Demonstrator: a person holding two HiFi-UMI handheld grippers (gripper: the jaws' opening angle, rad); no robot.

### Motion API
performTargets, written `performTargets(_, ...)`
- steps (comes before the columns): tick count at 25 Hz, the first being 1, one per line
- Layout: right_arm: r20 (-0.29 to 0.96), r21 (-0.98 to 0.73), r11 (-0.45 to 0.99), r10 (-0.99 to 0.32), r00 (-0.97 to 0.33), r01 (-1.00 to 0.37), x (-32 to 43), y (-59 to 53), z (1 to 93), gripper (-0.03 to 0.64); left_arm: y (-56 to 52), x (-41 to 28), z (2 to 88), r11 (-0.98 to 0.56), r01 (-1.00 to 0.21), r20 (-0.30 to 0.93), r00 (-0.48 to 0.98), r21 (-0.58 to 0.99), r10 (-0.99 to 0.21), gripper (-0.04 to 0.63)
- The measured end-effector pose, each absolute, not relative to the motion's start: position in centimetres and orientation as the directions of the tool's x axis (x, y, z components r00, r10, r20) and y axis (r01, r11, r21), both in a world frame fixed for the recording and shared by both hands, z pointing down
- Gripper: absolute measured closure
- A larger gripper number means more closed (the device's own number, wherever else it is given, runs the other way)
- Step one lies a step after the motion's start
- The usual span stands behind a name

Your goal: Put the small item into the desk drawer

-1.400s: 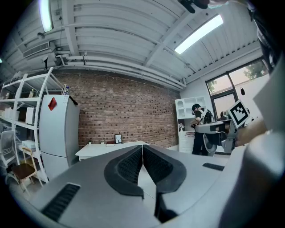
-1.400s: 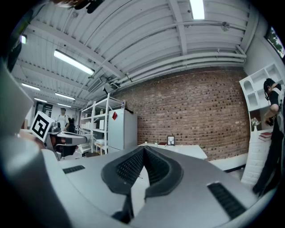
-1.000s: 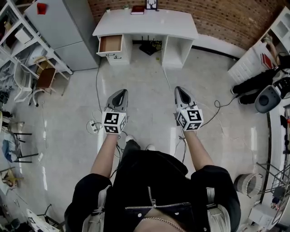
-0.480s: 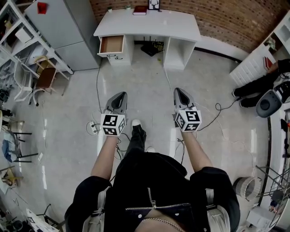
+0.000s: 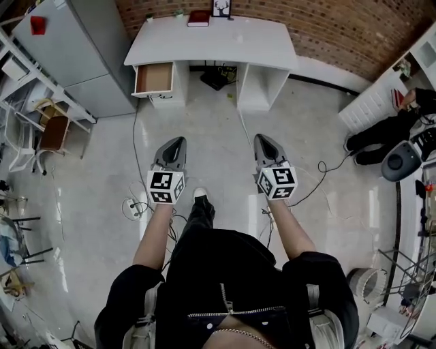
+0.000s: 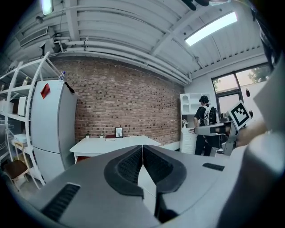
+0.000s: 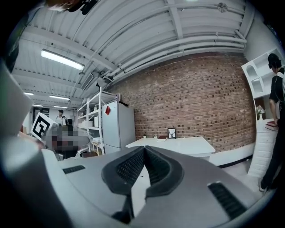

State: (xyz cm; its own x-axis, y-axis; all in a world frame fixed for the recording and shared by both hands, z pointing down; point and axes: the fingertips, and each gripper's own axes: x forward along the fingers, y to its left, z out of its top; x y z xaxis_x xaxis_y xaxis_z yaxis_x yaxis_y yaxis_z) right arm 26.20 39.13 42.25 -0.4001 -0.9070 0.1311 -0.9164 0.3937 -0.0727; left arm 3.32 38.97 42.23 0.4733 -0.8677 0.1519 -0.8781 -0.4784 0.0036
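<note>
Head view, worktop: The white worktop (image 5: 225,44) stands far off against the brick wall, well apart from the person.
Head view, drawer: The drawer (image 5: 154,78) at the worktop's far left is pulled out and looks bare inside.
Head view, small item: It cannot be picked out. A red book (image 5: 198,18) and a picture frame (image 5: 221,7) sit at the worktop's far edge, and the bits beside them are too small to name.
Head view, claws: The left claw (image 5: 177,140) and right claw (image 5: 263,137) are held out side by side over the floor, with nothing in either.
Left gripper view: The left claw (image 6: 142,148) has its pads together and empty, with the worktop (image 6: 116,143) ahead.
Right gripper view: The right claw (image 7: 144,149) is pressed closed and empty, facing the worktop (image 7: 178,143).
Step in hand: Judged to be the approach, with the item not yet taken.
Doing it well: The person should get near enough to pick out the item before reaching. One claw should be spread only then, and it should come in low and level. The drawer already stands open, so no pull is needed.
</note>
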Motion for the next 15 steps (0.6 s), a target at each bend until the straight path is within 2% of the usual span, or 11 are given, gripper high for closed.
performTargets(15,0.154,-0.077,0.346,-0.922,-0.354,-0.935,21.4,20.6,42.1,0.611,18.2,0.3,41.7,-0.562,-0.827,0.154,0.555,0.001,-0.817,0.574)
